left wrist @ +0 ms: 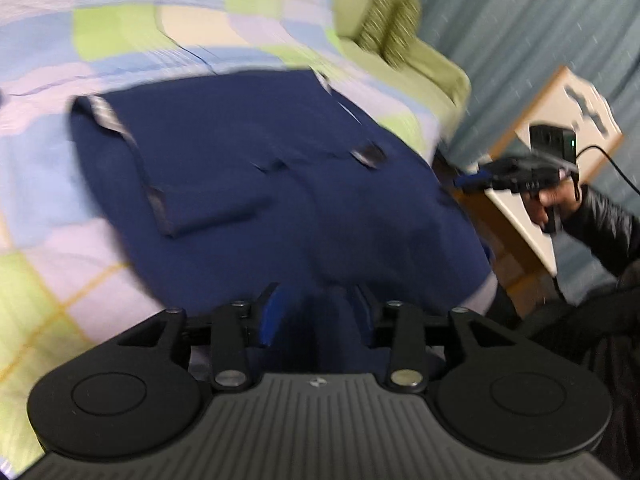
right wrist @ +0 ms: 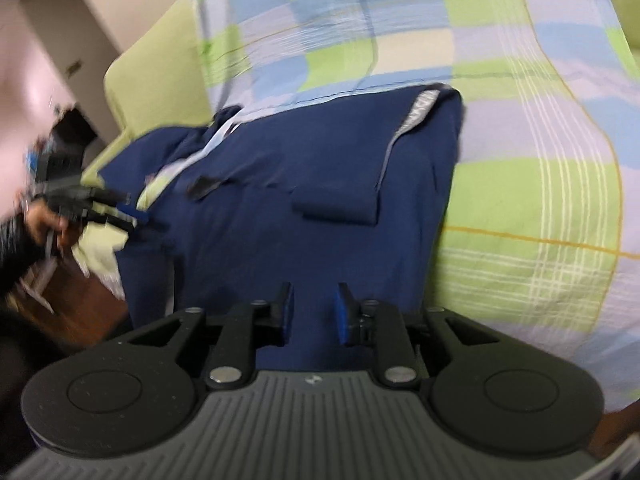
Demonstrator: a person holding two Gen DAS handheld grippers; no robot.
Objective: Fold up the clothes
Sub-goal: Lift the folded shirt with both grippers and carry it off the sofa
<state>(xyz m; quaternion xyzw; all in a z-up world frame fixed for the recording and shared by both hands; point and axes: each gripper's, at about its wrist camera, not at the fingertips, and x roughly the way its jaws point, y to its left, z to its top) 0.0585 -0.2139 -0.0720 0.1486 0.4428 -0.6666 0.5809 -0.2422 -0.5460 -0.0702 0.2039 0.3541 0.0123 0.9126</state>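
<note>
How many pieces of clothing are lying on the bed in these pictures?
1. A navy garment lies on the checked bedspread, its near edge between the fingers of the left gripper and right gripper. Others may be hidden outside the views.

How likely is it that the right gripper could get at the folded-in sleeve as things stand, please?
Probably yes, once freed: the sleeve lies uncovered on the navy shirt straight ahead of the right gripper, but its jaws seem closed on the shirt's near edge.
</note>
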